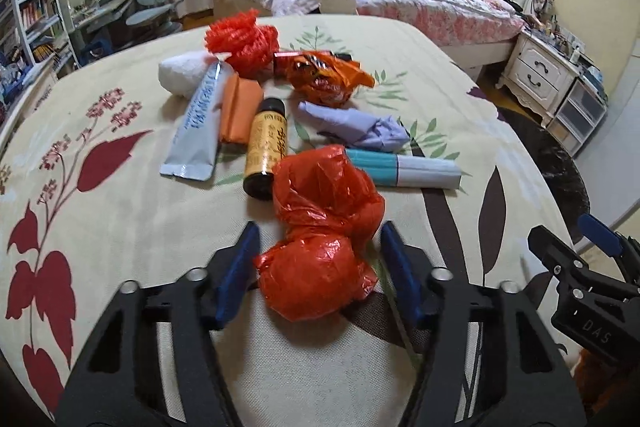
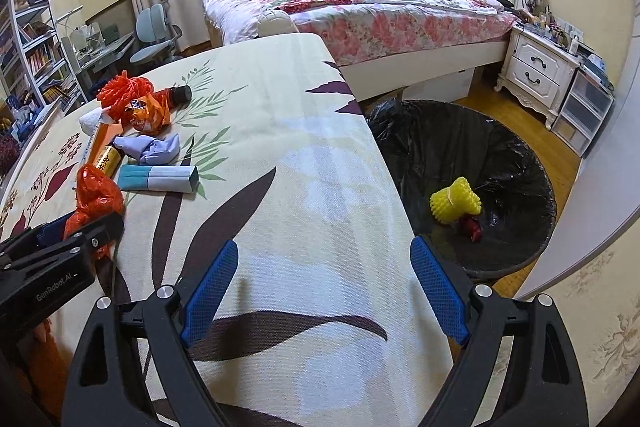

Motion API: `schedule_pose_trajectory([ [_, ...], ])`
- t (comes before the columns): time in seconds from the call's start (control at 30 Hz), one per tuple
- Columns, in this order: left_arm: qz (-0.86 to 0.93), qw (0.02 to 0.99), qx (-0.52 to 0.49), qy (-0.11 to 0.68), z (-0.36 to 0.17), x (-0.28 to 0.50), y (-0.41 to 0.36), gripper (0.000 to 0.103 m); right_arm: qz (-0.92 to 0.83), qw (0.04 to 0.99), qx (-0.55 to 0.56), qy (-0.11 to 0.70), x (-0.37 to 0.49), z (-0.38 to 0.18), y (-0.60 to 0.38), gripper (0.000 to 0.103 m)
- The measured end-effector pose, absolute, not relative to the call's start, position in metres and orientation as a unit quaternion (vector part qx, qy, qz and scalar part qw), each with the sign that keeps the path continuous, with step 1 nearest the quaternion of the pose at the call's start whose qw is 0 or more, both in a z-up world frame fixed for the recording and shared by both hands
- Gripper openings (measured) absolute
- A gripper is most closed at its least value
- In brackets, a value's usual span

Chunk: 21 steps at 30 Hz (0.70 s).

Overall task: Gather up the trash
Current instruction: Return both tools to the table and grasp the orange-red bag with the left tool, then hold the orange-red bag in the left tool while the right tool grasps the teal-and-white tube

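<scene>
A crumpled red plastic bag [image 1: 320, 255] lies on the flowered tablecloth [image 1: 120, 227] between the blue fingers of my left gripper [image 1: 319, 227]. The left pad touches the bag; a small gap shows at the right pad, so the jaws do not press it. My right gripper [image 2: 324, 243] hangs open and empty over the table's right edge. Beside it on the floor stands a bin with a black liner [image 2: 500, 155]. Inside lie a yellow foam net [image 2: 454, 205] and a small red piece. Beyond the bag lie a brown bottle [image 1: 266, 147], a silver tube [image 1: 198, 131] and a teal-and-white box [image 1: 404, 169].
Farther back on the cloth are purple crumpled paper [image 1: 360, 127], an orange snack wrapper [image 1: 324, 75], a red foam net [image 1: 240, 39], a white wad [image 1: 182, 75] and an orange packet [image 1: 238, 111]. A bed [image 2: 360, 7] and a nightstand [image 2: 536, 71] stand behind.
</scene>
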State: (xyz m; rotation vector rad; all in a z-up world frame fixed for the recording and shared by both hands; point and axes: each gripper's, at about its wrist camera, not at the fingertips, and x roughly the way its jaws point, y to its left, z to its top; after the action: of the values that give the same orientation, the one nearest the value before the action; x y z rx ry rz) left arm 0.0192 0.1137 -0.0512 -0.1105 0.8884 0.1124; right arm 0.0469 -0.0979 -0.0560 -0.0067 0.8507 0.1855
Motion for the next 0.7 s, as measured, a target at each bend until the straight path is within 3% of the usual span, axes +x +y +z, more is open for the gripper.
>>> schedule_pose_trajectory([
  [0.1,0.045,0.902,-0.050,0.426,-0.050,0.017,0.113,0.040,0.094,0.906,-0.006,0.413,0.048,-0.056,-0.094,0.085],
  [0.17,0.040,0.903,-0.049,0.424,-0.049,0.014,0.113,0.038,0.098,0.905,-0.008,0.413,0.048,-0.056,-0.090,0.085],
  [0.7,0.072,0.906,-0.064,0.412,-0.036,-0.019,0.161,0.037,0.129,0.907,-0.046,0.398,0.093,-0.039,-0.039,0.085],
])
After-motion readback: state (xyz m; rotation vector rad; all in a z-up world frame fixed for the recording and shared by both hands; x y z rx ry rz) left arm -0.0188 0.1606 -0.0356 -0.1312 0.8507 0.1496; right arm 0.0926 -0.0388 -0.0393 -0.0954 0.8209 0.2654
